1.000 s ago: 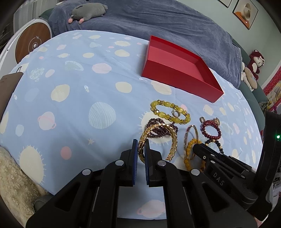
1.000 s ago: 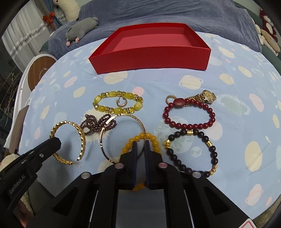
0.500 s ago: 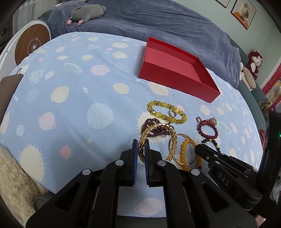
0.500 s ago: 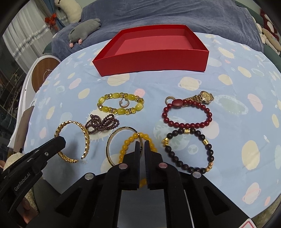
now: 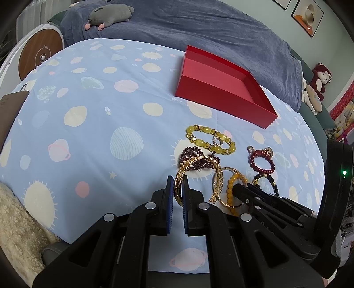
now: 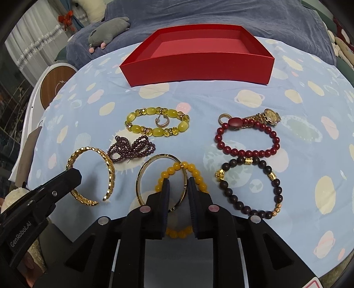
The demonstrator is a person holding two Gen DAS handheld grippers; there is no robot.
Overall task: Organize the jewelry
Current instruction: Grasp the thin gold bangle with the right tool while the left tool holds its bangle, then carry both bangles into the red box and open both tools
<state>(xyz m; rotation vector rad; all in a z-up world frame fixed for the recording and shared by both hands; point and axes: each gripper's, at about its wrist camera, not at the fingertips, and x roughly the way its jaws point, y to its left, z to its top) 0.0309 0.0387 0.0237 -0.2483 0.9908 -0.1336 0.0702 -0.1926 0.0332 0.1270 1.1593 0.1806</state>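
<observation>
Several bracelets lie on the blue planet-print cloth in front of an open red box (image 6: 199,66). My left gripper (image 5: 177,185) is shut on the rim of a gold leaf cuff (image 5: 199,160), which also shows in the right wrist view (image 6: 108,166). My right gripper (image 6: 178,186) is opening. The right edge of a thin gold bangle (image 6: 150,164) and part of an orange bead bracelet (image 6: 194,170) lie loose between its jaws. Nearby are a yellow bead bracelet (image 6: 141,128), a garnet strand (image 6: 130,148), a red bead bracelet (image 6: 247,152), a gold watch (image 6: 270,115) and a dark bead bracelet (image 6: 276,188).
A small hoop earring (image 6: 163,121) lies inside the yellow bracelet. Behind the box runs a dark blue blanket (image 5: 221,33) with a grey plush toy (image 5: 110,14). A round wooden disc (image 5: 39,57) stands far left, and a cream fluffy fabric (image 5: 15,221) lies near left.
My right gripper's jaws have parted and let go of the thin gold bangle, which now lies flat on the cloth. The left gripper keeps its hold on the gold cuff.
</observation>
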